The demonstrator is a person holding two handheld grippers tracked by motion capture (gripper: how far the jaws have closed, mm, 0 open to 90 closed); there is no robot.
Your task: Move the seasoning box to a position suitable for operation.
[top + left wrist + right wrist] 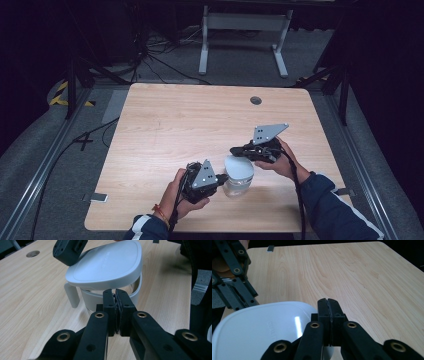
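Observation:
A clear round container (235, 187) with a white collar (92, 298) stands near the table's front edge. Its white lid (240, 167) is raised off the collar and tilted. In the left gripper view a gap shows under the lid (107, 265). My left gripper (223, 178) is shut, its tips (115, 291) pinched at the collar's near side. My right gripper (234, 150) comes from the right and is shut on the lid's edge (262, 327); its jaws (328, 301) lie over the lid's rim. Its tip (68, 251) appears at the lid's far corner.
The wooden table (175, 130) has a round cable hole (256, 100) at the back and a small metal tab (98, 197) at the front left corner. A white desk frame (240, 22) and cables lie on the floor beyond.

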